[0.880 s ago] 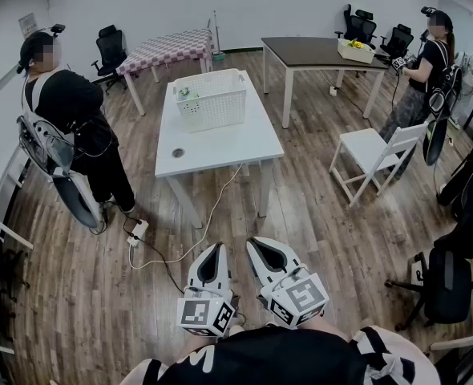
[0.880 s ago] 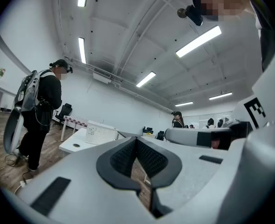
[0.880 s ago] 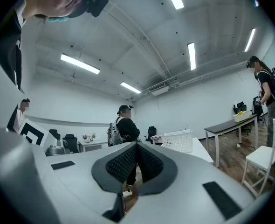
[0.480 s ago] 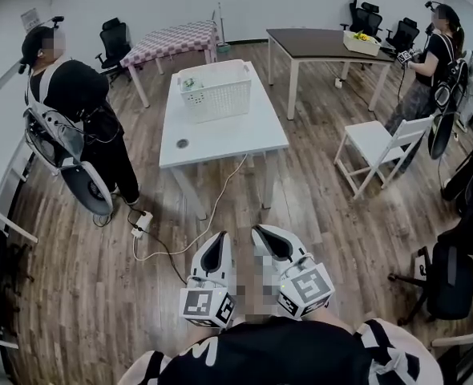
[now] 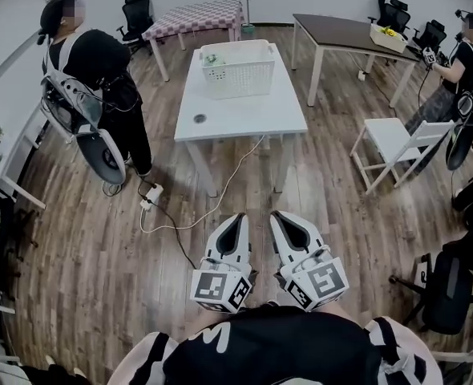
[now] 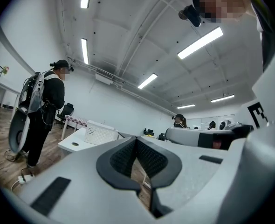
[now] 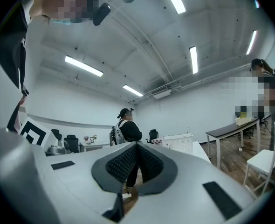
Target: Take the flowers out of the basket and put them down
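At the near edge of the room, low over the wooden plank floor (image 5: 76,255), two white grippers are held side by side and point toward the far end. The left gripper (image 5: 238,218) is closed. In its own view, the left gripper (image 6: 136,140) has its ribbed black pads meeting at the tips with nothing between them. The right gripper (image 5: 278,215) is closed and empty too. In its own view, the right gripper (image 7: 137,144) shows both pads pressed together at the front.

Well apart from both, further into the room, stands a white rectangular table (image 5: 244,123). A white plastic lattice basket (image 5: 238,74) sits at its far end. The flowers (image 5: 212,58), a small pale and green cluster, lie inside the basket at its far left corner. They are too small to make out in detail.

A person in black clothing (image 5: 100,62) stands to the left of the table. A white power strip (image 5: 150,195) lies on the floor near their feet, and a white cable (image 5: 228,187) runs from it toward the table. A white wooden chair (image 5: 393,139) stands to the right of the table. At the far right a dark-topped table (image 5: 341,30) carries a second pale basket with something yellow in it (image 5: 389,37). Another person (image 5: 470,54) stands just beside it. At the far wall is a table under a checked cloth (image 5: 196,12).
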Available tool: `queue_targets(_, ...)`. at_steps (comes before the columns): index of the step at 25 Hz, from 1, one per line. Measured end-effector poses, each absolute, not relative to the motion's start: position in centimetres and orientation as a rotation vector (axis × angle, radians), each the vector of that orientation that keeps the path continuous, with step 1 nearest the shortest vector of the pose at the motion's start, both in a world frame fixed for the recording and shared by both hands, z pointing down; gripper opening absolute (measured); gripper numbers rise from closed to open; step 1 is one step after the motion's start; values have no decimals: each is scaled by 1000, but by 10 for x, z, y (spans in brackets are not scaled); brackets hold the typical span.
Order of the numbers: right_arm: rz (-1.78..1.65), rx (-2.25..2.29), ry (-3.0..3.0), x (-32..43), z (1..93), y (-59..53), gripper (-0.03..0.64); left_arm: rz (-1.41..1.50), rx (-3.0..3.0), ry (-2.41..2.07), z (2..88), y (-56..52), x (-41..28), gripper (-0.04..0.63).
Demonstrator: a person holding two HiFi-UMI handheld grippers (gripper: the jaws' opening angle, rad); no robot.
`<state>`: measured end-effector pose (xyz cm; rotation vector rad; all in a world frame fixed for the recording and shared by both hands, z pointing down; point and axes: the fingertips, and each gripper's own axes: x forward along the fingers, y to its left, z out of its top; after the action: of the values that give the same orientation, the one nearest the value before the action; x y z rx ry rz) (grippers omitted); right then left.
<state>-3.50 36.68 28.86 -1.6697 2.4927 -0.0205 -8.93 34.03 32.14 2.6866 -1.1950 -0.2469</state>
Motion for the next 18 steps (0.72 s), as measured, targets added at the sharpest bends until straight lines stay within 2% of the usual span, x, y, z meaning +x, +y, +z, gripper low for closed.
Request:
queue_targets(10,-72,-1645,2518,4,311,380,17,-263,2636,-1258,337,365,-58,-5)
queue_targets(18,-62,-1576,2559,6,315,373,17,-260,2622,-1328,339,360,-55,-5)
